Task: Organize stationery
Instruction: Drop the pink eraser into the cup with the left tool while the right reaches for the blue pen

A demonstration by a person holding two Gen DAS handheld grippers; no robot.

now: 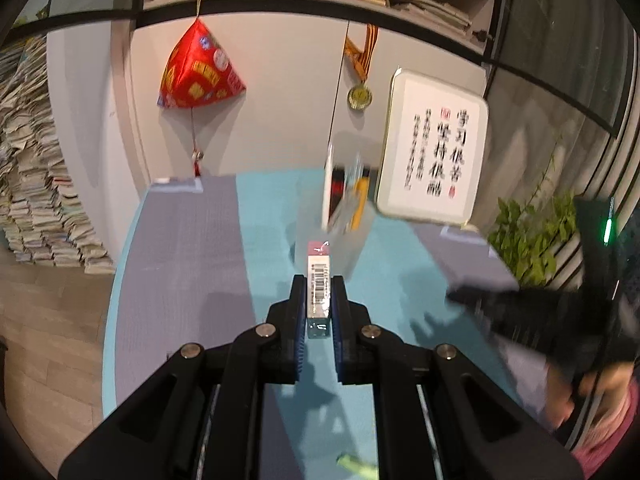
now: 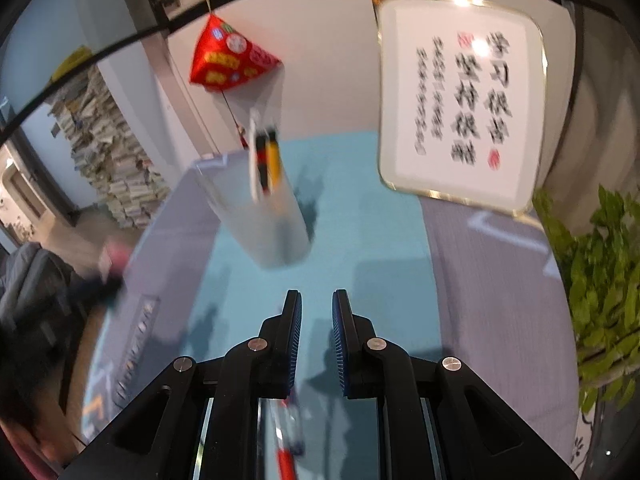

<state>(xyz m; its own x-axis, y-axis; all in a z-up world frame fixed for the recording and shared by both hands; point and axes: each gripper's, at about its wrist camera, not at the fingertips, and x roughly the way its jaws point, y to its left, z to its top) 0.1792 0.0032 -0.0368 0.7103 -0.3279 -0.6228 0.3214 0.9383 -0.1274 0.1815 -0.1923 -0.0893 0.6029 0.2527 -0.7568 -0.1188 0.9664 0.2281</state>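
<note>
Between the jaws of the left gripper (image 1: 319,280), dead centre of the left wrist view, sits a slim white box with a barcode label (image 1: 319,280), clamped on both sides and sticking out toward 12 o'clock. Just past its tip stands a translucent pen holder (image 1: 336,236), blurred, with a yellow pen (image 1: 359,204) and dark pens inside; it rests on the teal strip of the counter (image 1: 272,216). At 3 o'clock in that view the right gripper (image 1: 520,312) shows only as a dark smear, state unreadable there. Its own wrist view settles it: right gripper (image 2: 316,300) jaws apart, nothing between them, hovering over the counter (image 2: 360,232). Same holder (image 2: 264,216) appears there at 11 o'clock, tilted by the lens, yellow pen (image 2: 274,162) visible. Only the right view shows a red-and-clear pen (image 2: 286,440) lying on the counter under the gripper at 6 o'clock, and the left gripper (image 2: 108,276) blurred at 9 o'clock. Only the left view shows a green item (image 1: 356,465) at 6 o'clock, too blurred to name. Framed calligraphy board (image 2: 460,100) stands at 1 o'clock behind.
</note>
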